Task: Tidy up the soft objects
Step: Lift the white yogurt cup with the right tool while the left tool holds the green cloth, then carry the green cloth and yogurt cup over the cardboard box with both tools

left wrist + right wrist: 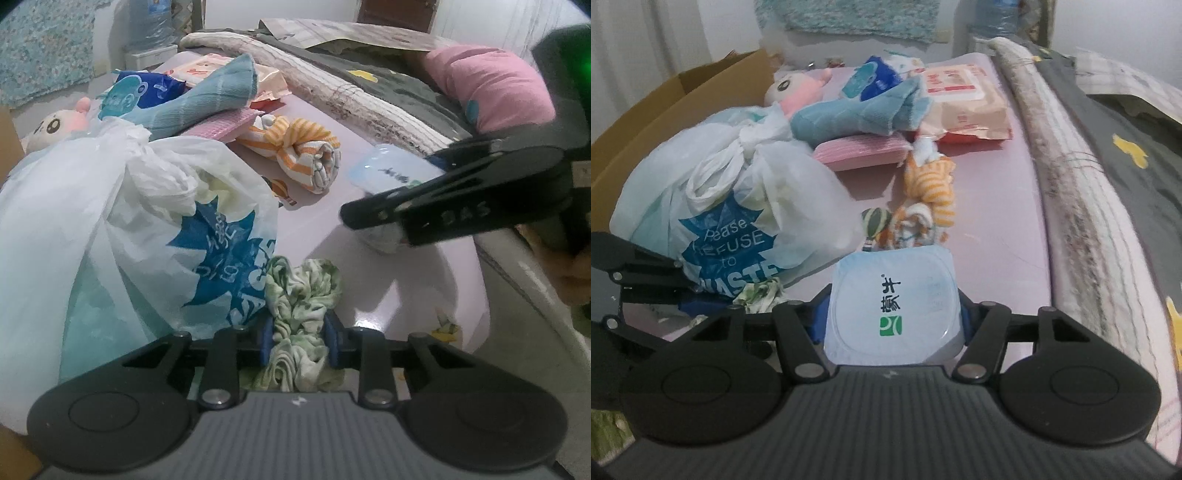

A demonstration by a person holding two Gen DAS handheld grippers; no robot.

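Between the fingers (266,338), green cloth (301,317) runs lengthwise.

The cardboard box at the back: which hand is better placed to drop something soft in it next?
Probably the left. The left gripper is shut on the green patterned cloth, a soft thing, while the right gripper clamps a yogurt cup. The cardboard box also lies toward the left side.

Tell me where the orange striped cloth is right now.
The orange striped cloth lies mid-table in the right wrist view, just beyond the yogurt cup held in the right gripper, right of the white plastic bag.
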